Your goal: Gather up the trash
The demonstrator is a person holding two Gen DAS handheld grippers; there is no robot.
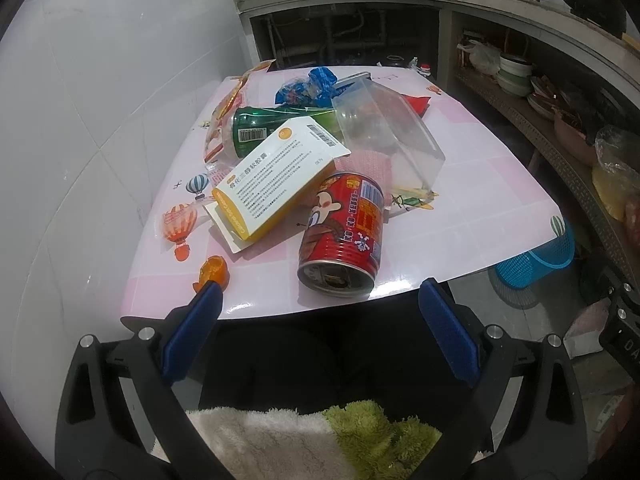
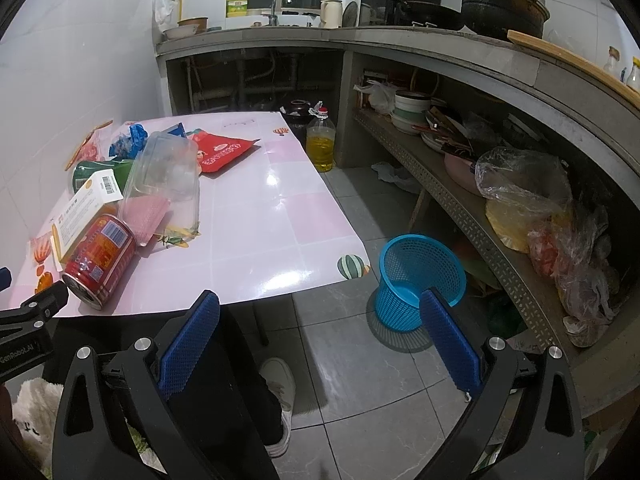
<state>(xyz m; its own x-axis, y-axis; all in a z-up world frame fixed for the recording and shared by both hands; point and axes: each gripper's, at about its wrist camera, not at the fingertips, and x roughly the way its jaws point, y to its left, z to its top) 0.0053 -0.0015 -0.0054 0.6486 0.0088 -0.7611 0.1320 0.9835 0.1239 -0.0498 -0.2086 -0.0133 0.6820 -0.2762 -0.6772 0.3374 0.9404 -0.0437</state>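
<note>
A pile of trash lies on the pink glossy table, gathered toward its left edge and far left corner. Nearest the front edge, a red printed tin can lies on its side with its open metal end facing the camera. A white and yellow cardboard medicine box leans against the can's upper end and rests partly on a green plastic wrapper. A clear plastic container lies tilted just beside the box, on its right side, over a pink bubble-wrap sheet. Behind these, toward the far edge, lie a crumpled blue plastic bag and a red flat snack pouch. A small orange plastic scrap sits near the front left corner, just beyond the left finger of the left gripper, whose blue-padded fingers stand wide apart, holding nothing, at the table's front edge. The right gripper is also spread open and empty, hovering off the table's front right corner above the grey tiled floor. A blue perforated plastic basket stands on that floor, near the table's right front corner and well apart from the pile.
</note>
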